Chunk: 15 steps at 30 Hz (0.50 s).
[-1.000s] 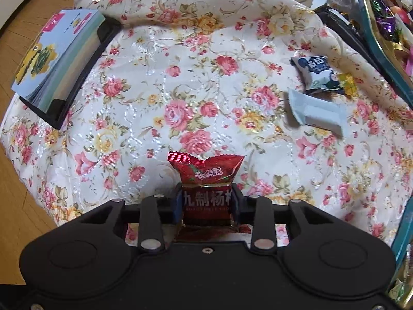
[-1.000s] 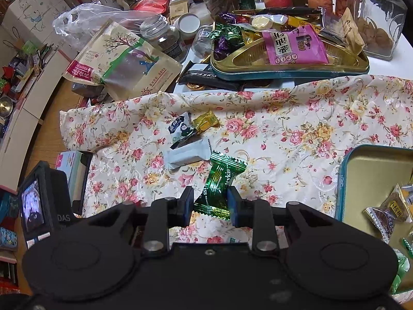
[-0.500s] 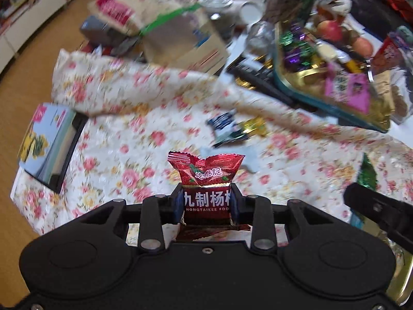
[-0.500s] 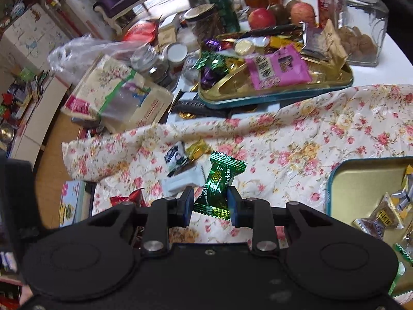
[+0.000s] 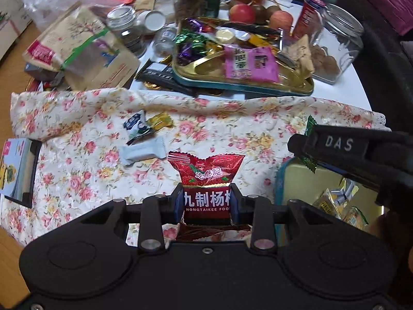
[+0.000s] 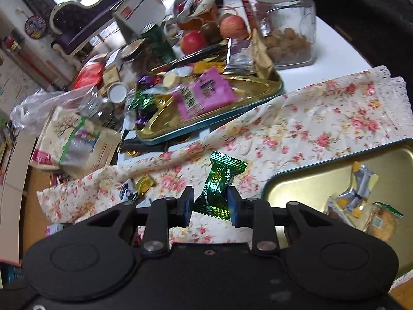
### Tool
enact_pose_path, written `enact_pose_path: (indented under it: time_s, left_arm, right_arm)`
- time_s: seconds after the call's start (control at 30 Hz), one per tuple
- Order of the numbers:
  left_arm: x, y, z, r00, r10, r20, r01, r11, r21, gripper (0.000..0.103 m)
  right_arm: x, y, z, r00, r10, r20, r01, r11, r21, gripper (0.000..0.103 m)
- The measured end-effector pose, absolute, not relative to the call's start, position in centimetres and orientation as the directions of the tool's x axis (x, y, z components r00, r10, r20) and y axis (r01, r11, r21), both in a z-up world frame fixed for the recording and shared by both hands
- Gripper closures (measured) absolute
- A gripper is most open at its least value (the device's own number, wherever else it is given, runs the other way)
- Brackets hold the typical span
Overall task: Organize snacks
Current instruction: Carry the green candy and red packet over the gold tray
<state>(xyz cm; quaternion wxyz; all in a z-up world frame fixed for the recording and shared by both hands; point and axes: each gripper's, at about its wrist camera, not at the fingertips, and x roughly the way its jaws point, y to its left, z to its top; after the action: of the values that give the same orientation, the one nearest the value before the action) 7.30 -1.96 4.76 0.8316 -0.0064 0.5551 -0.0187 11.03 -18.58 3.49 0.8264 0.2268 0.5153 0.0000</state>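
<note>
My left gripper (image 5: pixel 206 199) is shut on a red snack packet (image 5: pixel 206 178) and holds it above the floral cloth (image 5: pixel 77 175). My right gripper (image 6: pixel 210 204) is shut on a green candy (image 6: pixel 219 180), just left of a gold tin tray (image 6: pixel 309 178) with a teal rim that holds several wrapped snacks. That tray (image 5: pixel 281 178) shows at the right in the left wrist view, with the right gripper's body (image 5: pixel 361 155) over it. A white bar (image 5: pixel 143 152), a blue-white packet (image 5: pixel 135 124) and a gold candy (image 5: pixel 158 120) lie on the cloth.
A second gold tray (image 5: pixel 232 87) full of candies and a pink packet (image 5: pixel 249 64) sits behind the cloth. Jars, a can, apples, a paper bag (image 5: pixel 77 49) and a big glass jar (image 6: pixel 284 23) crowd the back. A box (image 5: pixel 15 168) lies at the cloth's left edge.
Both grippers have swung right and up with their snacks still held. The right gripper has come to the near tray's left edge and now shows in the left wrist view.
</note>
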Motion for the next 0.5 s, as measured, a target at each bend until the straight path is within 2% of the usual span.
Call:
enact_pose_path:
  time_s: [0.1,0.5]
  left_arm:
    - [7.2,-3.6,4.9,0.396,-0.022,-0.918,0.047,0.999,-0.004,0.060]
    - [6.6,-9.3,5.3,0.374,-0.110,-0.921,0.167,0.985,-0.050,0.060]
  right_arm:
    - [10.9,-19.9,3.9,0.483,0.221,-0.847,0.251,0.892,0.376,0.073]
    - [9.5,-25.7,3.9,0.511,0.122,-0.851,0.344,0.878,0.332,0.073]
